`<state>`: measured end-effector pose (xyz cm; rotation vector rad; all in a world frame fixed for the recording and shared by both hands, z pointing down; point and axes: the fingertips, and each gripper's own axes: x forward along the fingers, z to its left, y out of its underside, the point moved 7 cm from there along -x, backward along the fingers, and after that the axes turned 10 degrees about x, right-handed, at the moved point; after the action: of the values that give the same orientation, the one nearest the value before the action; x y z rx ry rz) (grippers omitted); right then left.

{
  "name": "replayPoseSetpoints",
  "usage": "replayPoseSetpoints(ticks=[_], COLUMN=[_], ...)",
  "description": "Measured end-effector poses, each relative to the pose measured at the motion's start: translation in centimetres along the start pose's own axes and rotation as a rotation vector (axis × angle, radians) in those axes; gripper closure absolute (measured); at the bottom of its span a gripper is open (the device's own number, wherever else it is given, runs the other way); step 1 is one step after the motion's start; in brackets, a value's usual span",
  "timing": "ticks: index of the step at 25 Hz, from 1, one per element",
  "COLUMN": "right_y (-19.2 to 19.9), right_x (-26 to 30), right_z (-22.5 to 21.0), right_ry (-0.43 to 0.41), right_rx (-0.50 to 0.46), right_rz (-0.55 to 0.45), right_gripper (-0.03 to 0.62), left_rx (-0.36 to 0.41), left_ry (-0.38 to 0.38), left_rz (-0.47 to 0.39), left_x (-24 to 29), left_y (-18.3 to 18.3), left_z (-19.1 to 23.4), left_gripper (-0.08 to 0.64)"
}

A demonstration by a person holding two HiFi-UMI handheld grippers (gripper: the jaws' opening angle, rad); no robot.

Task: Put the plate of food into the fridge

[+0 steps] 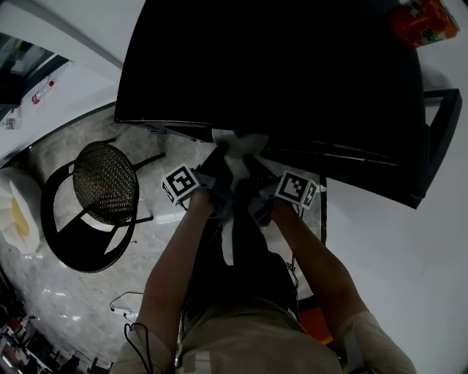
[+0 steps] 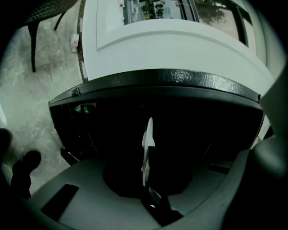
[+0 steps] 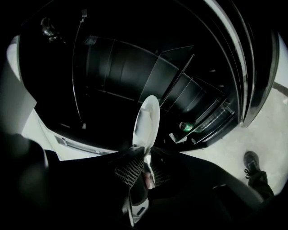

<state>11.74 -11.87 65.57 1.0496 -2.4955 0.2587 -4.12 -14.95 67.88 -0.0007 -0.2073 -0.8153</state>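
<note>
A white plate [image 1: 232, 148] hangs in front of the open black fridge [image 1: 278, 73], held by its near rim between both grippers. My left gripper [image 1: 213, 182] is shut on the rim; in the left gripper view the plate [image 2: 146, 150] shows edge-on as a thin white strip rising from the jaws [image 2: 151, 200]. My right gripper [image 1: 257, 191] grips the other side; in its own view the plate [image 3: 147, 120] stands out from the ribbed pads [image 3: 131, 167], which close on the rim. Whether there is food on the plate I cannot make out.
The fridge's dark inside shows glass shelves [image 3: 135, 67] and a door rack with a green bottle [image 3: 186, 126]. An orange packet [image 1: 424, 22] lies on the fridge top. A black wicker chair [image 1: 106, 182] stands on the stone floor at left. A shoe [image 3: 253, 164] shows at lower right.
</note>
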Motion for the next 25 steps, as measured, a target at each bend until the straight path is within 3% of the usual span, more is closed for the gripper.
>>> replayPoseSetpoints(ticks=[5,8,10,16,19,25], right_y=[-0.2,-0.2,-0.3,-0.5,-0.6,-0.7], right_x=[0.0,0.1,0.2,0.5,0.8,0.9], right_z=[-0.1,0.0,0.0,0.1,0.3,0.5], right_ry=[-0.017,-0.029,-0.03,-0.03,-0.031,-0.02], right_rx=[0.017,0.026,0.027,0.021,0.009,-0.033], right_rz=[-0.013,-0.022,-0.022,-0.021,-0.016,-0.005], right_gripper=[0.545,0.548,0.548,0.548,0.548,0.547], left_rx=[0.031,0.037,0.059,0.108,0.11,0.132], left_ry=[0.0,0.018,0.022,0.004,0.008,0.002], left_rz=[0.057,0.089,0.107,0.144,0.136,0.113], left_x=[0.1,0.2,-0.1,-0.7,-0.6,-0.1], left_y=[0.2,0.9,1.2,2.3,2.4,2.1], left_z=[-0.1,-0.4,-0.5,-0.5,-0.5,-0.8], left_gripper=[0.53,0.442,0.44,0.464,0.515,0.534])
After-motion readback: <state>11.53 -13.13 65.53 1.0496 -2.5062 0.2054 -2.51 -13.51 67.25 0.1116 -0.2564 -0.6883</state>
